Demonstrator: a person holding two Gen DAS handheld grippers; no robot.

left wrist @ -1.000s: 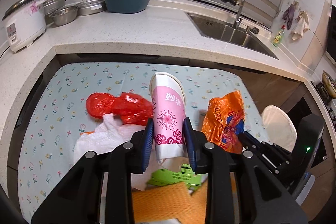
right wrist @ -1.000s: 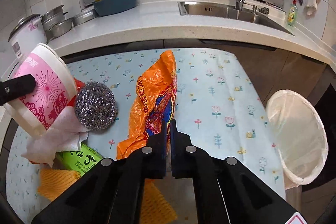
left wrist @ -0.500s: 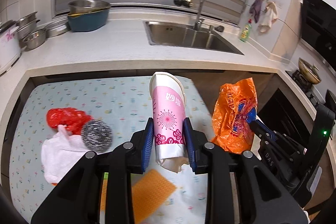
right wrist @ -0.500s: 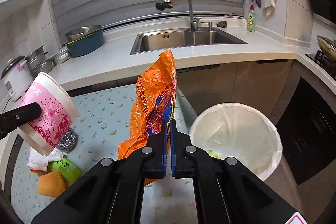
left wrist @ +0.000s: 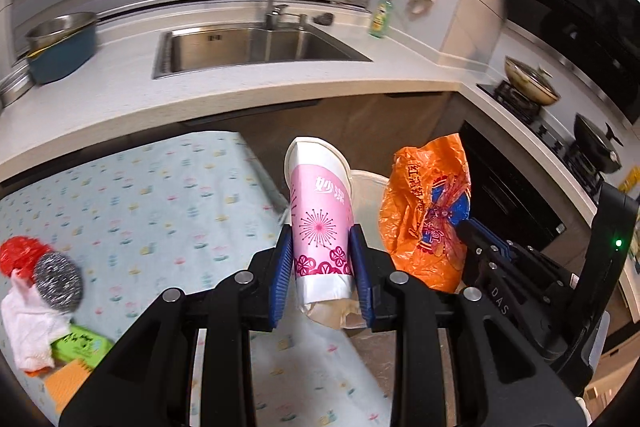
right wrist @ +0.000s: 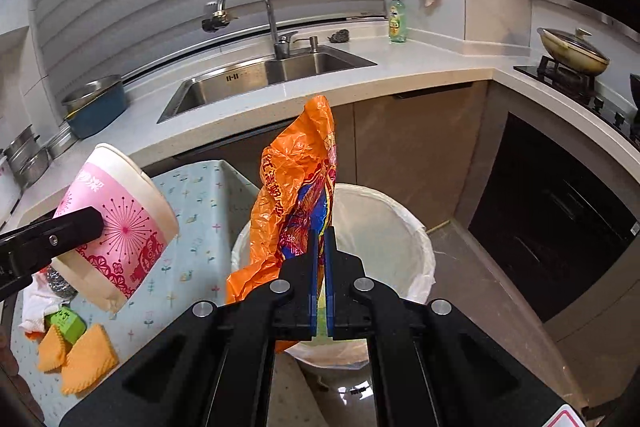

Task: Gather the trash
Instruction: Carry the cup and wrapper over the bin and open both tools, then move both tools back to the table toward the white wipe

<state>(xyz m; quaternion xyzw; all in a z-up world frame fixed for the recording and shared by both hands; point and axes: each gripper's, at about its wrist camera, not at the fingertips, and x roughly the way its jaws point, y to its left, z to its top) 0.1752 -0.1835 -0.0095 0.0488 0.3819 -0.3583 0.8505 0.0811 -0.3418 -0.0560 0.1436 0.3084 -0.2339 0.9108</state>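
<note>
Orange bag (right wrist: 298, 187), pinched by right gripper (right wrist: 319, 279), hangs over bin (right wrist: 404, 223); left gripper (left wrist: 322, 275) clamps cup (left wrist: 320, 227). Both undropped; sponges (right wrist: 78, 353) and rag (left wrist: 24, 323) remain.

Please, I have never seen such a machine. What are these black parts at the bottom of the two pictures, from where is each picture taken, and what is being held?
No robot is here: a person holds one two-finger tool in each hand, with a camera on each looking along its fingers. In the left view, the left gripper is shut on a pink paper cup. In the right view, the right gripper is shut on an orange plastic bag, above a lined trash bin. On the flowered table cover lie a steel scourer, a white cloth and a green packet.
</note>
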